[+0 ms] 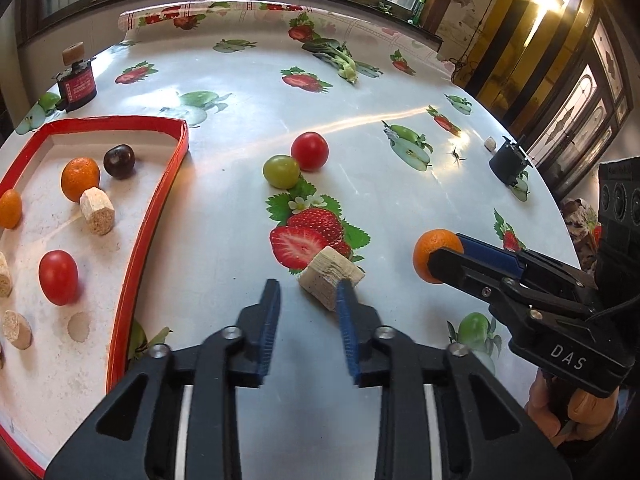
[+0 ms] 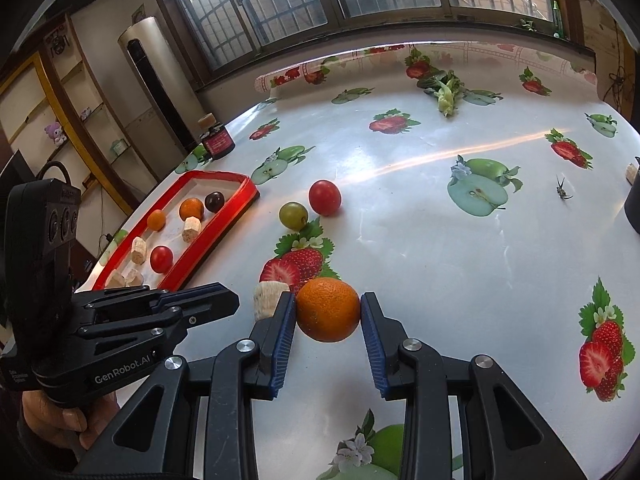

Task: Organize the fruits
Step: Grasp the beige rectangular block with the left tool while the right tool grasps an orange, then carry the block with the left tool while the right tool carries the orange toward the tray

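My right gripper (image 2: 328, 312) is shut on an orange (image 2: 328, 310), both blue pads pressing its sides just above the tablecloth; the same orange (image 1: 430, 248) shows at the right of the left wrist view. My left gripper (image 1: 307, 294) stands open with nothing between its fingers. A beige cork block (image 1: 330, 276) lies at its right fingertip, outside the gap. A red tomato (image 1: 310, 151) and a green fruit (image 1: 281, 171) sit together mid-table. The red-rimmed tray (image 1: 176, 156) at the left holds two oranges, a dark plum, a red tomato and several cork pieces.
A dark jar with a cork on top (image 1: 76, 84) stands behind the tray. A black cylinder (image 1: 508, 162) sits near the right table edge, and a leafy green vegetable (image 1: 340, 58) lies at the far side. A small insect-like thing (image 1: 456, 155) rests on the fruit-printed cloth.
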A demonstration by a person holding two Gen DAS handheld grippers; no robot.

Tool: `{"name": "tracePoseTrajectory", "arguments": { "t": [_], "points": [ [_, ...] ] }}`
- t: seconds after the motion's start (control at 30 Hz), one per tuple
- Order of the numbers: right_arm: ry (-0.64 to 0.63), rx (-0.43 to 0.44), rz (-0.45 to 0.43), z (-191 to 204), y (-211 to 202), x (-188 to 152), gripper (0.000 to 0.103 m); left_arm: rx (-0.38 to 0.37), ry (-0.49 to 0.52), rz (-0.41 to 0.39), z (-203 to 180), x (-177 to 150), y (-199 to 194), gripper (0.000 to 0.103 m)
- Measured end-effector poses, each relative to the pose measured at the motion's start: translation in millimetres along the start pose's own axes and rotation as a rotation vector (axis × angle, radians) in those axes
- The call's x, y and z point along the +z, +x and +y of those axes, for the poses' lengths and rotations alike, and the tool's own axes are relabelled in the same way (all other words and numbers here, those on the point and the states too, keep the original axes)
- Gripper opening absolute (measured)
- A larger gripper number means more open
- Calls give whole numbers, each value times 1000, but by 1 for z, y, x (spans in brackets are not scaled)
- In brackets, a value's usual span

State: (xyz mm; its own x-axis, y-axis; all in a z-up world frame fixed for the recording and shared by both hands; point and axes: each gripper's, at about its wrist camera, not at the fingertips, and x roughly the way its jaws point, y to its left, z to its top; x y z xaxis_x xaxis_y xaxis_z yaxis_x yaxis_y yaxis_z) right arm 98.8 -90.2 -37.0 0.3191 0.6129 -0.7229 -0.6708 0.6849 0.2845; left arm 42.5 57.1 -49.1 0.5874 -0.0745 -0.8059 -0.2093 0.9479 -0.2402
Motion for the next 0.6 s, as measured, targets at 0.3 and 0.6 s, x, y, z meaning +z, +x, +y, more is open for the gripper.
{"name": "tracePoseTrajectory", "arguments": {
  "t": [0.3,0.6],
  "points": [
    [52,-26,-3,-23,-10,-9,34,31,59,30,-17,9,32,56],
    [49,-29,-6,-22,-12,-8,34,54,94,4,-18,3,22,37]
  ]
}}
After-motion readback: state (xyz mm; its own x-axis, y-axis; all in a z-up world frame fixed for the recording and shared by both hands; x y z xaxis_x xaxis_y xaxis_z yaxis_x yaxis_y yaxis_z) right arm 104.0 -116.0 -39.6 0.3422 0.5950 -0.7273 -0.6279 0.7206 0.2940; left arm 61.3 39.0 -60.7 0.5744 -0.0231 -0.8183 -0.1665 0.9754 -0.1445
